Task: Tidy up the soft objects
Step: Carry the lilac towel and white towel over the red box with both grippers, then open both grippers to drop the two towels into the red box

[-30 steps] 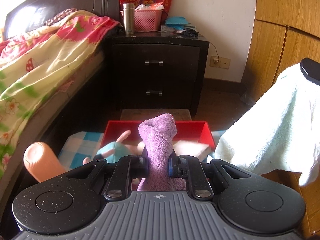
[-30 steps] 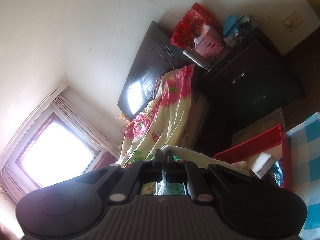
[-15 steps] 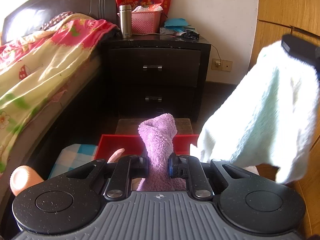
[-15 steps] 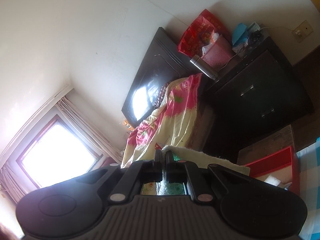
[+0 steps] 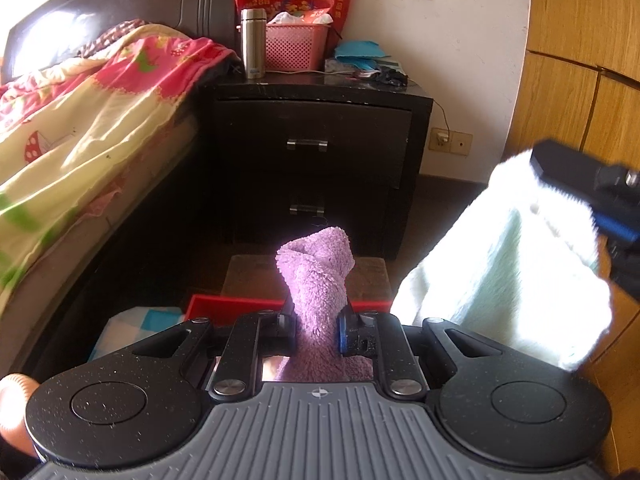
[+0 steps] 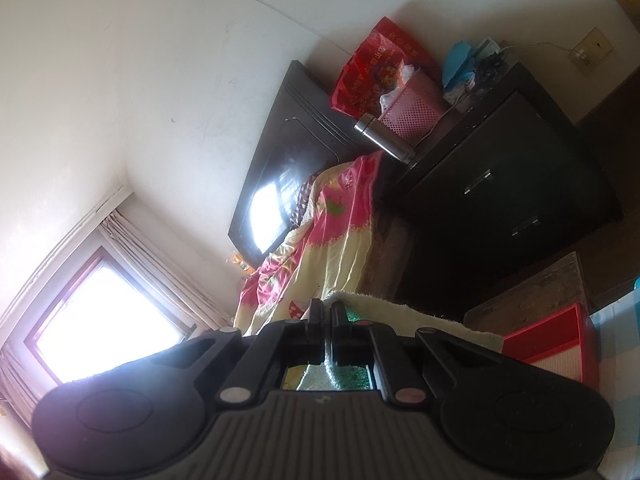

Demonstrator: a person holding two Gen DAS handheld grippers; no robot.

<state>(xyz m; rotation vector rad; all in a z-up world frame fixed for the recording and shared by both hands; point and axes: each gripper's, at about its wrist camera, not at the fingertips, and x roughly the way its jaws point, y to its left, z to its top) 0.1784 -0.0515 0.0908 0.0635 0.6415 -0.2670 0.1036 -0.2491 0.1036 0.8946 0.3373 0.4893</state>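
My left gripper is shut on a purple fluffy cloth that sticks up between its fingers. My right gripper is shut on a pale white-green towel. In the left wrist view the towel hangs at the right from the right gripper, held high in the air. A red open box lies on the floor below, mostly hidden behind my left gripper; it also shows in the right wrist view.
A black nightstand stands ahead, carrying a pink basket, a steel flask and a red bag. A bed with a flowered quilt is at the left, wooden wardrobe doors at the right. A blue-checked cloth lies on the floor.
Both grippers have risen: the red box and floor items have sunk low in the left wrist view. The towel hangs higher and farther right. Both grips are unchanged.
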